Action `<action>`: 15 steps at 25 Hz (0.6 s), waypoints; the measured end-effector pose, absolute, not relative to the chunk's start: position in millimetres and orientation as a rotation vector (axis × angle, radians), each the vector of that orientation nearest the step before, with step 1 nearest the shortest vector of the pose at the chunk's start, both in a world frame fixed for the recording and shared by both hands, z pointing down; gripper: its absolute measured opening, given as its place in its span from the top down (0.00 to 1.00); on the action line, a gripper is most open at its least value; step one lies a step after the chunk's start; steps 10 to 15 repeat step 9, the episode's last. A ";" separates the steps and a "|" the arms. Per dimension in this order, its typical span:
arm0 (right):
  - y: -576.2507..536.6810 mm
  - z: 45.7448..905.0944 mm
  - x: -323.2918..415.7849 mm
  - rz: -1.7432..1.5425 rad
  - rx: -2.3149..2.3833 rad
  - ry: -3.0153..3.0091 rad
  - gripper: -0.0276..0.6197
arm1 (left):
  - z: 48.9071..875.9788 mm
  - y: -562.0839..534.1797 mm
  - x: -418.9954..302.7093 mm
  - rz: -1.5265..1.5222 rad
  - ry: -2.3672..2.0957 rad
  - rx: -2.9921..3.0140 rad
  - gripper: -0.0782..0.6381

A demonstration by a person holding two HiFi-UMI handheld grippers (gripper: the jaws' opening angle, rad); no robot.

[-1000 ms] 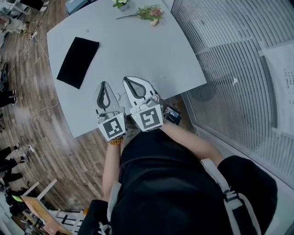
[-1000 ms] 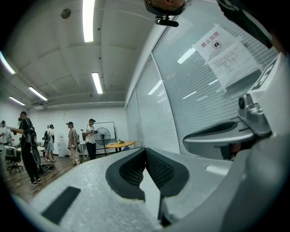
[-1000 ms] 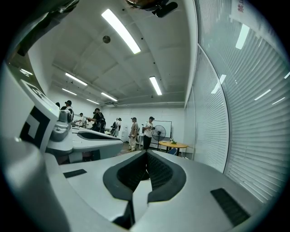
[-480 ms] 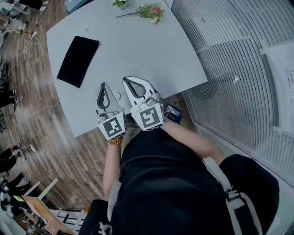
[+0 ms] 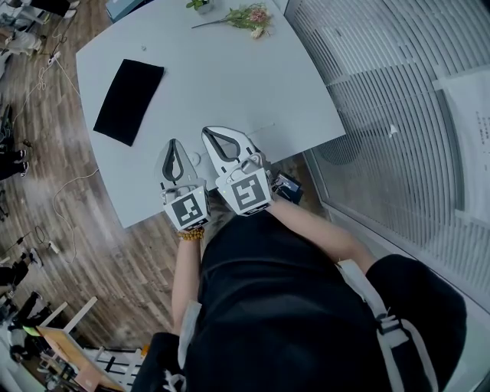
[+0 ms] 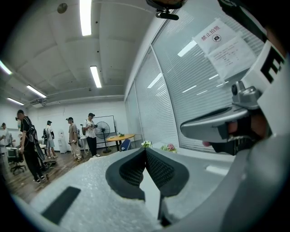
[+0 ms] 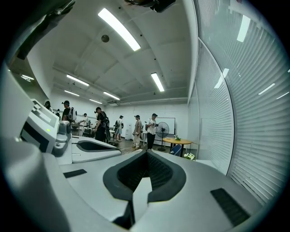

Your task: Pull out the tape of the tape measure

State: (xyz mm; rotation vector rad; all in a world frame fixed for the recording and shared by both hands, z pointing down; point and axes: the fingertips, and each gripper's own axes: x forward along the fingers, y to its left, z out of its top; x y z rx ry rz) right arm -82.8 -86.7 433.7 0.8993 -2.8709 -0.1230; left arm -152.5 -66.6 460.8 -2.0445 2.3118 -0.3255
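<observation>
AT THE NEAR EDGE: both grippers hover over the near edge of the pale table [image 5: 230, 84], with a black mat [image 5: 129, 102] lying towards its left edge. I hold the right gripper [image 5: 208, 132] and the left gripper [image 5: 171, 142] side by side, each with its jaws pressed together on nothing. Flowers [image 5: 249, 17] lie at the far edge.

No tape measure shows for certain. My best guess is the small pale round thing [image 5: 195, 158] on the table between the two grippers, which is too small to name. If that is it, I expect a light, hard, smooth case that slides easily. I would pinch it across its flat sides while the other gripper takes the thin, springy tape by its end tab. Which way its mouth points, and its long axis, I cannot tell.
</observation>
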 end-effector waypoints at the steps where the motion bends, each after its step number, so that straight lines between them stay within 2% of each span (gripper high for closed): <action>1: -86.8 433.9 -83.0 -0.123 0.899 -2.871 0.96 | 462.7 -66.0 -153.1 -0.331 2.314 -2.046 0.88; 15: -86.5 439.8 -83.1 -0.081 0.907 -2.861 0.96 | 474.4 -62.5 -158.6 -0.352 2.332 -2.055 0.88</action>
